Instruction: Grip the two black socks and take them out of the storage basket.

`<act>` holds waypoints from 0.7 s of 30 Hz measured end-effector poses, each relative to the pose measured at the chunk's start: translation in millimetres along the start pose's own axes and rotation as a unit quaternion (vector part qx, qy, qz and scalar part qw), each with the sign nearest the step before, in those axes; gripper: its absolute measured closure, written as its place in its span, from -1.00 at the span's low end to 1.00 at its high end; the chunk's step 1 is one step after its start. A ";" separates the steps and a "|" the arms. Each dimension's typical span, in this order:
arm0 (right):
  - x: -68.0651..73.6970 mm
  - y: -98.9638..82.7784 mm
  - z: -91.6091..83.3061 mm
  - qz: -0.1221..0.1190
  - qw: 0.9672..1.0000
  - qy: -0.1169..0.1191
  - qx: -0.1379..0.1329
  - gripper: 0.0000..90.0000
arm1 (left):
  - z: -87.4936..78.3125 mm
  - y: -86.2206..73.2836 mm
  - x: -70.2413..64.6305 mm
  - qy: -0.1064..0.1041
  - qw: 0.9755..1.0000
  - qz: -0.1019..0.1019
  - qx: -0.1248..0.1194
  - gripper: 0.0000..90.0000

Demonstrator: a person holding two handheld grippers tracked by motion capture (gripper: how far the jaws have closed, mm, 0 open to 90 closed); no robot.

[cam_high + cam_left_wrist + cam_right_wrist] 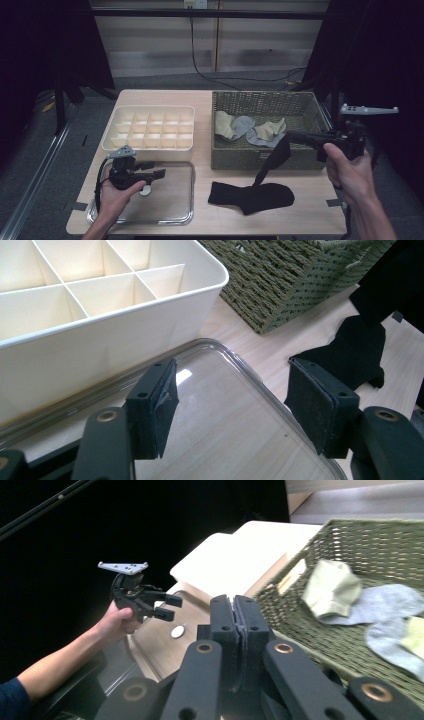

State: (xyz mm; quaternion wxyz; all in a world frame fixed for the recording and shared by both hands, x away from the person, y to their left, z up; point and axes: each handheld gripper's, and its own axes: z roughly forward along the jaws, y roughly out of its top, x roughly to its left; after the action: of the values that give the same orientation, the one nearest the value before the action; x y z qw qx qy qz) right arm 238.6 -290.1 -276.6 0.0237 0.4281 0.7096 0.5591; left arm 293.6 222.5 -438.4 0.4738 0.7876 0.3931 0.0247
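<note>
Black sock (270, 161) pinched in closed right claw (290, 135); left claw (161, 174) open, empty.

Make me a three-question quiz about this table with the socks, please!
1. What colour is the divided plastic box?
A. Red
B. Cream
C. Blue

2. Where does the flat black fabric sock lie?
A. On the wooden table, in front of the green woven basket
B. Inside that basket
C. Inside the divided box

3. How do the left gripper's jaws stand?
A. Shut on a sock
B. Shut on nothing
C. Open, with nothing between them

Answers:
1 B: the high view shows its walls and dividers cream.
2 A: it lies spread on bare wood near the basket's front wall.
3 C: the left gripper view shows a wide gap between the pads.
</note>
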 end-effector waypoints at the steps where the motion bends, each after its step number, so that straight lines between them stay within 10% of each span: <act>1: 0.5 0.4 6.2 -0.002 1.000 0.006 0.005 0.97 | 0.3 -0.1 -0.2 0.001 1.000 0.000 -0.001 -0.18; 21: -24.8 -45.0 32.7 0.032 0.998 0.005 0.046 0.97 | 2.3 -0.6 -2.7 -0.002 1.000 0.002 0.004 -0.18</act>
State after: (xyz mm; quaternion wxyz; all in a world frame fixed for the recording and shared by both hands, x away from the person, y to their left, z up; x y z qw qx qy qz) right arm 245.0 -280.9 -336.5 -0.0175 0.4488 0.7203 0.5287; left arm 292.3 219.2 -439.2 0.4710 0.7906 0.3906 0.0223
